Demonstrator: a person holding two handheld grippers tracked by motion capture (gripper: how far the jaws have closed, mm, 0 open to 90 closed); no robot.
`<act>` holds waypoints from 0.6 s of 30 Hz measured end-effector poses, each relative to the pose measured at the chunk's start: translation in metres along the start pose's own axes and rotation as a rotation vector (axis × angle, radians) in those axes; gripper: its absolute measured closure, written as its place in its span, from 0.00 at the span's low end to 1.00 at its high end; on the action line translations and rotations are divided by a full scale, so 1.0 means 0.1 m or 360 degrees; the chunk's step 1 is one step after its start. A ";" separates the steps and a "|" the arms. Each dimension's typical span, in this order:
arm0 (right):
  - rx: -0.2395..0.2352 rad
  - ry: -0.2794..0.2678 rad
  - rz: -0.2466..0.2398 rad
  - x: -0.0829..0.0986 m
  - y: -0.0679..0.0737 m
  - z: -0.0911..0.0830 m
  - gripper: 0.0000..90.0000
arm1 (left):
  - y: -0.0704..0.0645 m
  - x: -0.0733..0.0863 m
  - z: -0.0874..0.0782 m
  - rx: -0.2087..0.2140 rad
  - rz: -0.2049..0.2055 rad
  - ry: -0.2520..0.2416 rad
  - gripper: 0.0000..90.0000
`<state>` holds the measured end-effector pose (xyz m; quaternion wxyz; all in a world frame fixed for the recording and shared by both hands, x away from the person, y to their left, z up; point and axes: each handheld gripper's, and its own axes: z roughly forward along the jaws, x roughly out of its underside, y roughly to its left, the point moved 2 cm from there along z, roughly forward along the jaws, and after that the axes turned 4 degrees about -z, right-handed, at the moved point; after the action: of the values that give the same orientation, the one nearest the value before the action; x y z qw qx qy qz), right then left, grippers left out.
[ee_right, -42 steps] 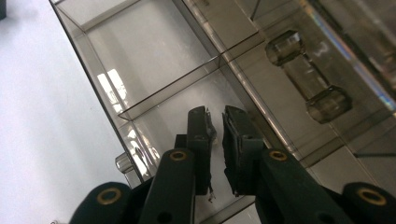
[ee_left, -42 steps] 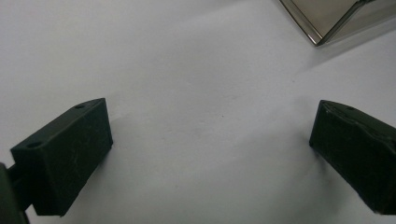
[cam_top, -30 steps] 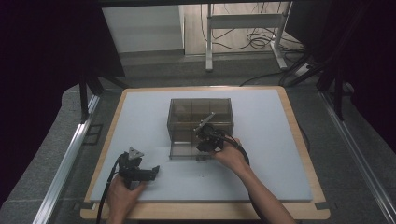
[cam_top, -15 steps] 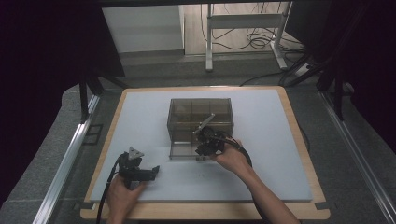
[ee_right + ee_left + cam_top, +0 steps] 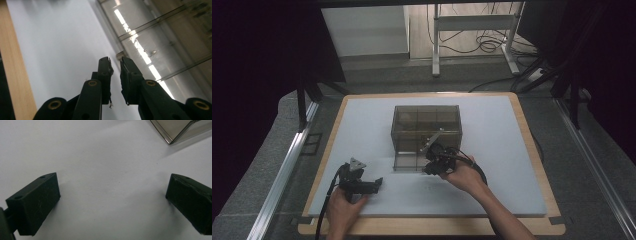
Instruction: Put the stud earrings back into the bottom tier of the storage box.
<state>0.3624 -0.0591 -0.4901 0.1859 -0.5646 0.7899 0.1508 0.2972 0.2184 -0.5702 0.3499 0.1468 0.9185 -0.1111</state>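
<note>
- Your left gripper (image 5: 374, 183) rests low on the pale grey mat (image 5: 362, 130) near the table's front edge, held in your left hand (image 5: 343, 210); its grey three-cornered plate (image 5: 357, 163) faces up.
- In the left gripper view its two black jaws stand wide apart with bare mat between them and nothing held.
- Ahead of that gripper and off to its right, a corner of the smoky transparent plastic box with inner dividers (image 5: 175, 130) shows, well apart from the jaws.
- Your right gripper (image 5: 430, 150) is held in your right hand (image 5: 464, 175) against the front face of the same box (image 5: 427, 131).
- In the right gripper view (image 5: 115, 62) the jaws are drawn nearly together, a narrow gap left between them, with nothing gripped that you can see.
- The box wall stands just beside the right jaw tips; whether they touch it is unclear.
- The light wooden board (image 5: 532, 145) frames the mat.
</note>
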 end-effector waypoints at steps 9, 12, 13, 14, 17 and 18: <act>-0.0065 0.0060 -0.0041 0.09 0.14 0.08 0.86 | 0.00 0.00 0.00 0.0000 -0.0006 -0.0006 0.00; -0.0079 0.0095 -0.0059 0.12 0.19 0.13 0.88 | 0.00 0.00 0.00 -0.0001 -0.0007 -0.0005 0.00; -0.0088 0.0102 -0.0060 0.13 0.20 0.14 0.88 | 0.00 0.00 0.00 0.0000 -0.0007 -0.0006 0.00; -0.0090 0.0108 -0.0066 0.13 0.21 0.15 0.88 | 0.00 0.00 0.00 0.0000 -0.0006 -0.0005 0.00; -0.0096 0.0128 -0.0078 0.15 0.24 0.19 0.89 | -0.01 0.00 0.00 0.0001 -0.0012 -0.0006 0.00; -0.0096 0.0135 -0.0080 0.16 0.25 0.20 0.89 | -0.01 0.00 0.00 0.0000 -0.0012 -0.0005 0.00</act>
<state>0.3365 -0.0558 -0.5145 0.1390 -0.5956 0.7776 0.1458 0.2972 0.2178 -0.5703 0.3511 0.1432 0.9184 -0.1127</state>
